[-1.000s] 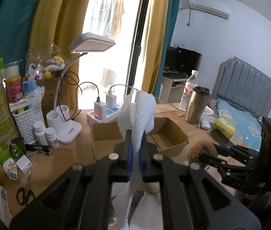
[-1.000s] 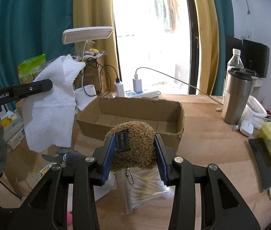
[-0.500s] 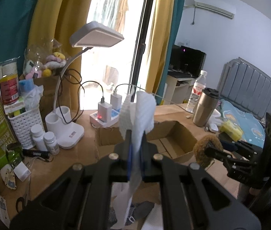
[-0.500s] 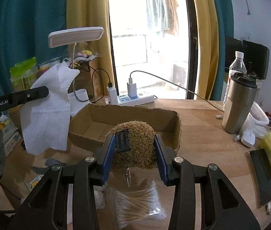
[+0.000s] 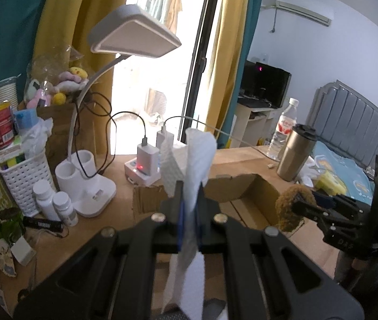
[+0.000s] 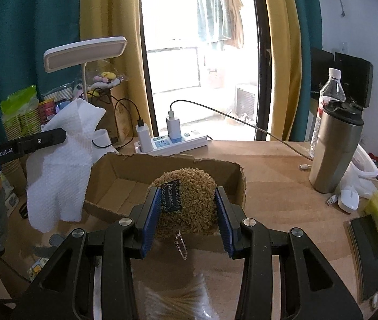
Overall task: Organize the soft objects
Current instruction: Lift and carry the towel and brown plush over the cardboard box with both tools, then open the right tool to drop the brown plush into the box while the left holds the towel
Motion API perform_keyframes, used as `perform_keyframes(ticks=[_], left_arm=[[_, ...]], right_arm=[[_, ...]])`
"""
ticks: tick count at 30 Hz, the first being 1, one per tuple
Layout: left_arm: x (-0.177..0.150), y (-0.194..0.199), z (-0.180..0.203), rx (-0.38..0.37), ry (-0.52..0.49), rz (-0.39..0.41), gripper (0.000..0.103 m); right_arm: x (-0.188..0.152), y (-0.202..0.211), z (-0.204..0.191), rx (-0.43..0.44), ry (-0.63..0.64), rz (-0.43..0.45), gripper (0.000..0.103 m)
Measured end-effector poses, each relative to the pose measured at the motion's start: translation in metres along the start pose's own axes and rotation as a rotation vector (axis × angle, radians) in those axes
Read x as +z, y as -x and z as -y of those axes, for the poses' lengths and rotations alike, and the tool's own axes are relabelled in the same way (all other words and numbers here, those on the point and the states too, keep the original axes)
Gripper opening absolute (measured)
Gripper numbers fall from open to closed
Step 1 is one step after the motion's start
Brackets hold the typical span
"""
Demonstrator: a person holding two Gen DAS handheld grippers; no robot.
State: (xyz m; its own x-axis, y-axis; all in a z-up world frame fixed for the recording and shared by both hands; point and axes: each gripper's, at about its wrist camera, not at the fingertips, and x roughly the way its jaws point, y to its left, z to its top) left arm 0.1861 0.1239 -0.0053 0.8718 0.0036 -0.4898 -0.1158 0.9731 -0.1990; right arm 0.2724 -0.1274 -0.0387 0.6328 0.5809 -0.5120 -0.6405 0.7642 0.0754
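My left gripper point(image 5: 189, 205) is shut on a white paper towel point(image 5: 191, 160) that hangs from it; the towel also shows in the right wrist view point(image 6: 63, 165), left of the box. My right gripper point(image 6: 187, 208) is shut on a brown fuzzy plush point(image 6: 186, 200) with a black tag and a small chain. It holds the plush just over the near wall of an open cardboard box point(image 6: 125, 165). In the left wrist view the plush point(image 5: 290, 208) sits at the box's right end point(image 5: 245, 186).
A white desk lamp point(image 5: 133, 34), power strip with chargers point(image 6: 170, 141), steel tumbler point(image 6: 335, 149), water bottle point(image 6: 330, 93), white basket point(image 5: 23, 176) and pill bottles point(image 5: 55, 205) stand around the box. A bag of cotton swabs point(image 6: 178, 301) lies under my right gripper.
Both grippers moved forward toward the box and a little higher. The plush now sits over the box's near wall. Both grips are unchanged.
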Motion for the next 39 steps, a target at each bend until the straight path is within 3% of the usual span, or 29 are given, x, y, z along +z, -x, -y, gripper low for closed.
perform_keyframes(ticks=[20,28,39], left_arm=[[-0.004,-0.058,-0.013,-0.008,0.016,-0.05,0.006],[-0.019,-0.085,-0.019,-0.01,0.037,-0.123,0.006],[-0.035,-0.116,-0.016,-0.003,0.033,-0.295,0.01]], right_arm=[[0.01,-0.042,0.012,-0.002,-0.005,-0.03,0.043],[0.006,-0.057,0.014,-0.004,-0.01,-0.062,0.044],[-0.002,-0.07,0.013,-0.007,-0.015,-0.105,0.044]])
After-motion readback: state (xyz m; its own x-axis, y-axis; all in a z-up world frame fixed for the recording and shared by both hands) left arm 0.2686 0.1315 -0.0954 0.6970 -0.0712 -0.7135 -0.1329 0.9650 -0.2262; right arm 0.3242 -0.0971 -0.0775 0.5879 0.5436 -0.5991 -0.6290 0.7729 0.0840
